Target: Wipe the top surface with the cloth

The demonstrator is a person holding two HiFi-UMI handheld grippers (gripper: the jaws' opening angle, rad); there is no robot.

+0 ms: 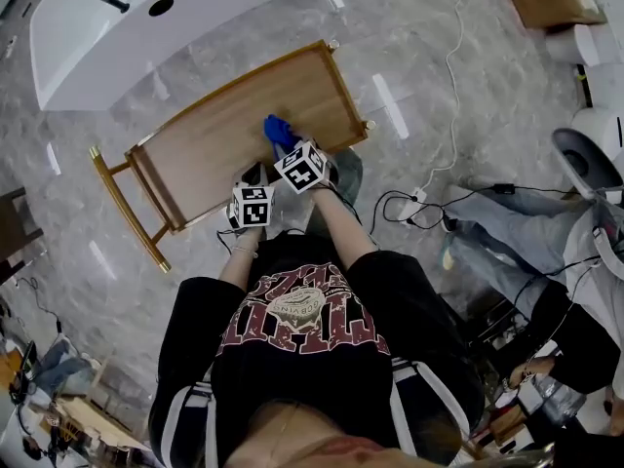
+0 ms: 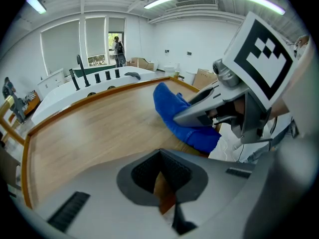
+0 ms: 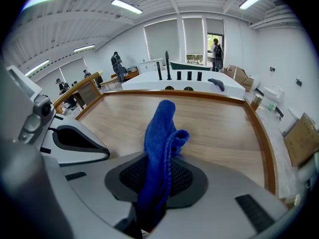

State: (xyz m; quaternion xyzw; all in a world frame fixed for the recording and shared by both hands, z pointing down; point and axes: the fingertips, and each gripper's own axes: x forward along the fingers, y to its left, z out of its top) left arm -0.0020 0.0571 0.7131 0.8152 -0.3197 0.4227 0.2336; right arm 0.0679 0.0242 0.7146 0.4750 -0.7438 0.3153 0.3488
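The cloth [image 3: 159, 148] was a deep blue, nubbly terry, folded over on itself into a thick crumpled wad with a rolled hem curling out at one side. The right gripper [image 3: 152, 193] had it pinched between its fingers [image 3: 130, 177], which were closed on the lower part of the fabric, so that the loose end stood up and forward out of them. From the left gripper view the same cloth looked like a fat bunched roll lying on the wood under the right gripper, close to the near right edge of the wooden worktop [image 1: 219, 149]. That worktop was pale brown, with a raised darker rim all round and a brass-coloured frame. The left gripper [image 2: 162, 183] sat just beside the right one at the near edge, its fingers [image 2: 144, 173] drawn together with nothing between them. Beyond the worktop stood a white basin [image 1: 117, 27] with black fittings.
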